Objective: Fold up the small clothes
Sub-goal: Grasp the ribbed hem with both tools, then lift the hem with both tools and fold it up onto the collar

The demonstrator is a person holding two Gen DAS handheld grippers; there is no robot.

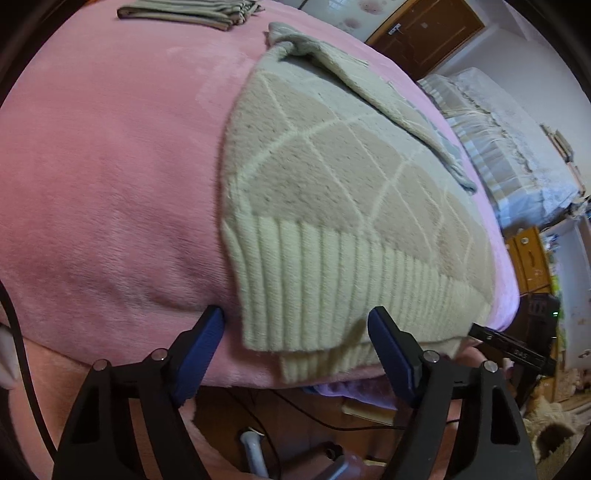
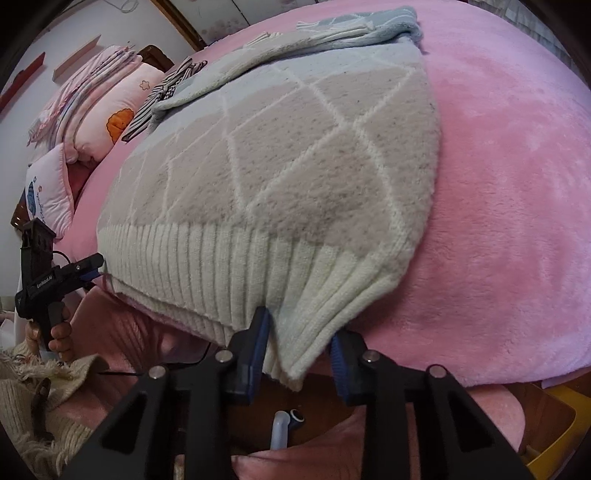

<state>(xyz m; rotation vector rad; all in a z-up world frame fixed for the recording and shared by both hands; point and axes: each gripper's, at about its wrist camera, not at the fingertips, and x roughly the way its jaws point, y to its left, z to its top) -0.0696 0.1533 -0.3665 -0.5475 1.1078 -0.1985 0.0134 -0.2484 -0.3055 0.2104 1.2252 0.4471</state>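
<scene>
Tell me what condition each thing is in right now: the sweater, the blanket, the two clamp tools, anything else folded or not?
sweater: spread flat, sleeve folded across the top, ribbed hem hanging over the bed edge.
pink blanket: spread smooth under it.
left gripper: open, one hem corner between its fingers.
right gripper: open, the other hem corner between its fingers, not yet pinched.
striped garment: folded, lying at the blanket's far end.

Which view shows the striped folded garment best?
Left wrist: the striped folded garment lies in full on the pink blanket at the far edge. Right wrist shows only a strip of it, half hidden behind the sweater.
</scene>
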